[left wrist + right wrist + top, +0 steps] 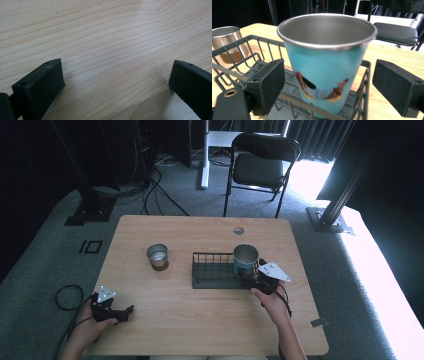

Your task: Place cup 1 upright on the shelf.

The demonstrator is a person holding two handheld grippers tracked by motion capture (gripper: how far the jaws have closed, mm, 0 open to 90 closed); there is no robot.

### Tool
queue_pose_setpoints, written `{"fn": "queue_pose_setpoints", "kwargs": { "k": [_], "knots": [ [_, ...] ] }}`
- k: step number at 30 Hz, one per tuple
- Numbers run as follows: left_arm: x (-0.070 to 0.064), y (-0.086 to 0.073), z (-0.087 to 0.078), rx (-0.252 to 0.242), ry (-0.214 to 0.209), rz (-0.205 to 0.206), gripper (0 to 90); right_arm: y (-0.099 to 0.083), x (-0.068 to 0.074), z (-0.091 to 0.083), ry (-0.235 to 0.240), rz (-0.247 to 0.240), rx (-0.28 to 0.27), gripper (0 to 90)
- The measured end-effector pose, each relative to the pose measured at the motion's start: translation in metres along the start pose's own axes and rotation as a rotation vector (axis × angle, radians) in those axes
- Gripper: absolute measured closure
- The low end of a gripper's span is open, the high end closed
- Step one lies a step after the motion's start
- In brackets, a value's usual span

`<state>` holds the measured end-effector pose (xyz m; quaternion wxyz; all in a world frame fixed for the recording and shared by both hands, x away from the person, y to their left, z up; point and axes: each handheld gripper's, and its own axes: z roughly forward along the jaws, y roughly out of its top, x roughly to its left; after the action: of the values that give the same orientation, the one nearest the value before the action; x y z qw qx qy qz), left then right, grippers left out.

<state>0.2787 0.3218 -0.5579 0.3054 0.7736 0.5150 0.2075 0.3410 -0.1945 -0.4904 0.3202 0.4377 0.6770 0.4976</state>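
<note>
A pale wooden table (pixel 210 320) stands on grey carpet in a dim room, with daylight falling in from the right and a black folding chair (pixel 261 162) beyond its far edge.

Toward the right of the table, a blue cup (pixel 245 260) with a bare metal rim and inside stands upright in the right end of a dark wire rack (pixel 212 270). In the right gripper view the cup (pixel 325 65) carries a coloured picture low on its side, and its foot sits on the rack's floor behind the near rail of the rack (pixel 244 72).

The right gripper (pixel 252 279) is at the near right corner of the rack, held from below by the person's right hand (pixel 270 302). Its jaws stand wide apart on either side of the cup, the left one just beside the cup's wall and the right one clear of it; neither visibly presses on the cup.

Left of the rack, apart from it, a plain metal cup (pixel 157 256) stands upright on the bare wood.

Well away, near the table's front left corner, the left gripper (pixel 125 312) lies low over the table in the left hand (pixel 90 327). The left gripper view shows its jaws spread wide with bare wood grain between them.
</note>
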Motion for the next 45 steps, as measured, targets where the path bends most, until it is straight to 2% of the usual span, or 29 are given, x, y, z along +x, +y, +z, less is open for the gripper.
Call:
{"fn": "queue_pose_setpoints", "kwargs": {
  "k": [6,11,16,26,36,45],
  "knots": [
    [0.000,0.000,0.000,-0.001,-0.001,0.000,0.4,-0.005,-0.006,-0.010,-0.008,-0.013,0.009,10.9],
    [0.000,0.000,0.000,0.001,0.000,0.001,0.4,-0.011,-0.012,-0.018,-0.027,-0.012,-0.006,10.8],
    [0.000,0.000,0.000,0.000,0.001,0.002,0.4,-0.019,-0.018,-0.025,-0.023,-0.016,0.015,10.9],
    [0.000,0.000,0.000,0.000,0.001,0.001,0.4,-0.036,-0.026,-0.035,-0.025,0.007,0.049,10.9],
    [0.000,0.000,0.000,0.000,0.001,0.001,0.4,-0.055,-0.036,-0.041,-0.027,0.020,0.108,10.9],
    [0.000,0.000,0.000,0.000,0.001,0.002,0.4,-0.066,-0.048,-0.052,-0.043,0.024,0.149,10.9]
  ]
}}
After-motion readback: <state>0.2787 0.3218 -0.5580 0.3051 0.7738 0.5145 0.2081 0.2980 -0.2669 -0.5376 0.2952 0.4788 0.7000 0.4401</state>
